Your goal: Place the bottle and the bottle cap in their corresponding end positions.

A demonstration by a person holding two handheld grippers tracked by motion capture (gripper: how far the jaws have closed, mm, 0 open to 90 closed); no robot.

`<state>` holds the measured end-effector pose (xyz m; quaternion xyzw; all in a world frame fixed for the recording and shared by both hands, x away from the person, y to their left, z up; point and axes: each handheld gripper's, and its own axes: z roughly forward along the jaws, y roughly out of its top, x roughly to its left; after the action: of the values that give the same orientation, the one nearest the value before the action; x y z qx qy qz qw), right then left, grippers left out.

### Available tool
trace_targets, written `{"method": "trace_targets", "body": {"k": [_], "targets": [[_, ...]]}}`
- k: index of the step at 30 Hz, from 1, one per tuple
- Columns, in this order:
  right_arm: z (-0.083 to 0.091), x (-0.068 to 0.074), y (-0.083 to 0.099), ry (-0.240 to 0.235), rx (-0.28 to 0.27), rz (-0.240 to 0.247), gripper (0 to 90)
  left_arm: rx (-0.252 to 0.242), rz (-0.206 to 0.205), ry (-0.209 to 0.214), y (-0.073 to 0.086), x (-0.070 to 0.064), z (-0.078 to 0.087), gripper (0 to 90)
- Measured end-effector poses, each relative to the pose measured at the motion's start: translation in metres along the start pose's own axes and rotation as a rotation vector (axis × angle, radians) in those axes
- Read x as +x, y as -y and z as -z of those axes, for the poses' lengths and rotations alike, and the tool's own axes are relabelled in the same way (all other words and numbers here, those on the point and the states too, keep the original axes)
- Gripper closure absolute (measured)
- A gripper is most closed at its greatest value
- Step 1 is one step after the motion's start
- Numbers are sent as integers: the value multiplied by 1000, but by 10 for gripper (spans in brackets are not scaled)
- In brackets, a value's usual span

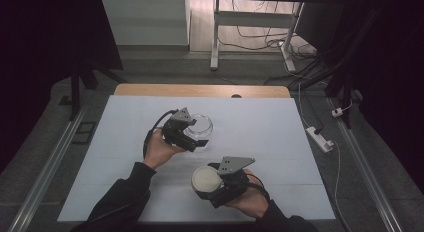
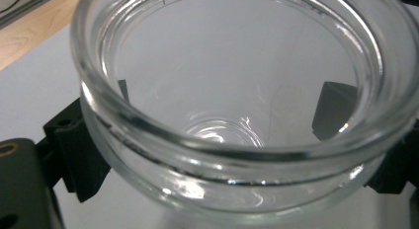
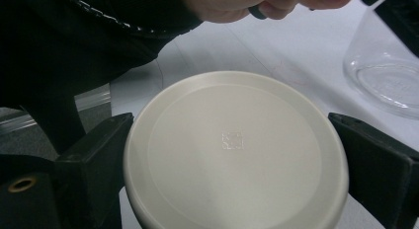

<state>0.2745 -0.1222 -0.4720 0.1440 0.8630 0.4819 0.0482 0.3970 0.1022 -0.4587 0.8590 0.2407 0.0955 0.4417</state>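
Nearest: right gripper (image 1: 206,183), black, angular, grey three-cornered plate on top; its fingers (image 3: 94,160) clamp a round lid (image 3: 234,150) by opposite edges. Lid cream-white, matte, smooth plastic, flat disc with a shallow raised rim and a small square mark embossed at centre; held just above the tabletop (image 1: 280,137), near its front edge.

Next: left gripper (image 1: 196,138), same build; fingers (image 2: 79,155) closed on a glass jar (image 2: 237,115) from both sides below the rim. Jar clear, thick-walled, round, wide-mouthed, ridged lip, glossy; standing at mid-tabletop.

Beyond: tabletop, white, smooth sheet; pale wooden strip along the far edge.
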Motion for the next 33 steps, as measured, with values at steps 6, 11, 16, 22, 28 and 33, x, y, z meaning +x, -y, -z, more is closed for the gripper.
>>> {"method": "trace_targets", "body": {"k": [6, 11, 16, 22, 28, 33], "targets": [[-5, -1, 3, 2, 9, -1, 76, 1, 1, -9, -3, 6, -7, 73], [-9, -2, 5, 0, 17, -1, 76, 5, 6, -19, -4, 12, -10, 73], [-15, -4, 7, 9, 22, 7, 76, 10, 8, -33, -4, 19, -16, 73], [-23, -8, 12, 24, 32, 14, 76, 9, 11, -43, -3, 24, -21, 73], [-31, -12, 18, 33, 49, 21, 76, 6, 12, -49, -1, 29, -28, 74], [-34, -17, 22, 35, 56, 10, 76, 6, 15, -54, 0, 32, -34, 73]]}}
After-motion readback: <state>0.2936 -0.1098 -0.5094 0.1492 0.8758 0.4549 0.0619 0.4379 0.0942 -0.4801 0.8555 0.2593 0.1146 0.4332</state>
